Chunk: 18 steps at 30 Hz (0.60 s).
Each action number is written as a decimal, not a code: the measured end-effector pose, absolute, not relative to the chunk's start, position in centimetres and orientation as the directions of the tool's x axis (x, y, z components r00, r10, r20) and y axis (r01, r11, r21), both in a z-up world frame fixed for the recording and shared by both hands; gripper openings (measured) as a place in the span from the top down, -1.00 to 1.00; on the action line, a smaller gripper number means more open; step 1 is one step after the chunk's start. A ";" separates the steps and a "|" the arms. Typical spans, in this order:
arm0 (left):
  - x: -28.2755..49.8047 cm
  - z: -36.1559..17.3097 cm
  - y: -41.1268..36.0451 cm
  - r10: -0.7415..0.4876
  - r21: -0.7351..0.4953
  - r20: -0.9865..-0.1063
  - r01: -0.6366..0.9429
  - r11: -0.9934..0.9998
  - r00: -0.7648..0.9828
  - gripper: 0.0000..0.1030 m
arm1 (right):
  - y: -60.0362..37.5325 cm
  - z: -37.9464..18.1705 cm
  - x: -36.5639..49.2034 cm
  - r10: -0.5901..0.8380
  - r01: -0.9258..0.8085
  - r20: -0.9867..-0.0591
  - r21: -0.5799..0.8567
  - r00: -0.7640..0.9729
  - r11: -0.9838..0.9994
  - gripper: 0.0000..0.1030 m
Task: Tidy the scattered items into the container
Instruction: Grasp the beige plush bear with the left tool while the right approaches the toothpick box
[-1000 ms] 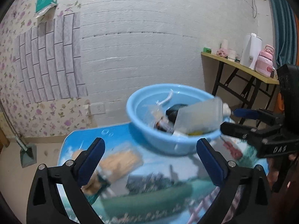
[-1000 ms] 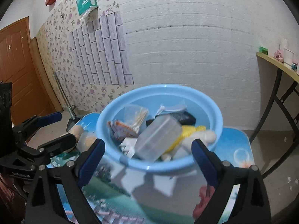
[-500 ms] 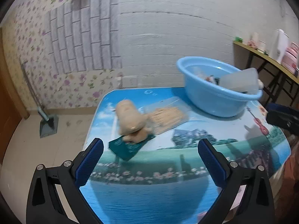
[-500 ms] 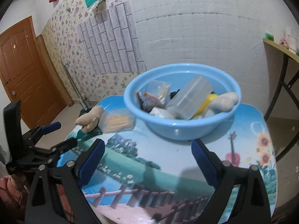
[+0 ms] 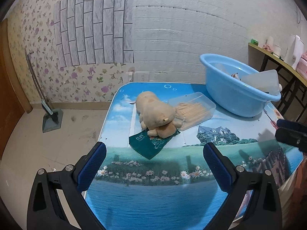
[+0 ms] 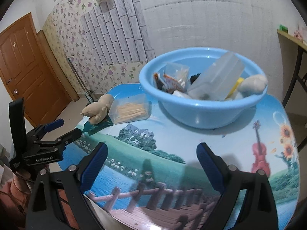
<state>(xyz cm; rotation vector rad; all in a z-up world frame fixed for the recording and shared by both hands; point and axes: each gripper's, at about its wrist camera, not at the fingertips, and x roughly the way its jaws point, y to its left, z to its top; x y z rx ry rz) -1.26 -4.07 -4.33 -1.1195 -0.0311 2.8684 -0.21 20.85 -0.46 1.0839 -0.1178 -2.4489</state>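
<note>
The left gripper (image 5: 154, 157) hangs above the near edge of the surface (image 5: 172, 187), a table top printed with a lake, meadow and house scene, and its blue-padded fingers (image 5: 92, 167) are spread wide with nothing between them. Ahead of it, toward the left side of the surface, a tan plush toy (image 5: 156, 113) lies partly on top of a dark green foil packet (image 5: 148, 142), and just beside the toy, touching it, sits a clear plastic box of toothpicks (image 5: 192, 110). The blue plastic basin (image 5: 230, 94) stands at the far right of the surface, apart from those three things. The right gripper (image 6: 151, 159) is held over the near edge further to the right, its fingers (image 6: 210, 167) likewise wide apart and holding nothing. From its view the basin (image 6: 201, 113) shows its load: a clear plastic container (image 6: 216, 78) leaning tilted across the middle, a clear bag (image 6: 177, 71), an orange-and-white wrapper (image 6: 169, 82), something yellow (image 6: 235, 87) and a pale rounded object (image 6: 253, 83) resting against the right rim (what it is cannot be told). The plush toy (image 6: 97, 106), the toothpick box (image 6: 131, 109) and the green packet (image 6: 96, 126) also show here, left of the basin, with the left gripper (image 6: 67, 129) seen open near them.
</note>
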 end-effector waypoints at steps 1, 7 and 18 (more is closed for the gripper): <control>-1.3 -4.3 -4.2 0.067 -0.044 -0.675 -0.051 -0.998 -0.735 -0.97 | 20.6 -0.7 -0.4 -0.446 0.371 -0.686 0.267 -0.575 -0.889 -0.85; -2.2 -3.3 -5.3 0.121 -0.116 -0.650 -0.060 -0.991 -0.751 -0.97 | 17.9 -2.2 -1.4 -0.462 0.396 -0.709 0.273 -0.533 -0.876 -0.85; -6.0 -3.6 -6.6 0.273 -0.283 -0.661 -0.105 -0.953 -0.699 -0.96 | 13.1 -3.2 -4.9 -0.448 0.356 -0.727 0.292 -0.520 -0.888 -0.85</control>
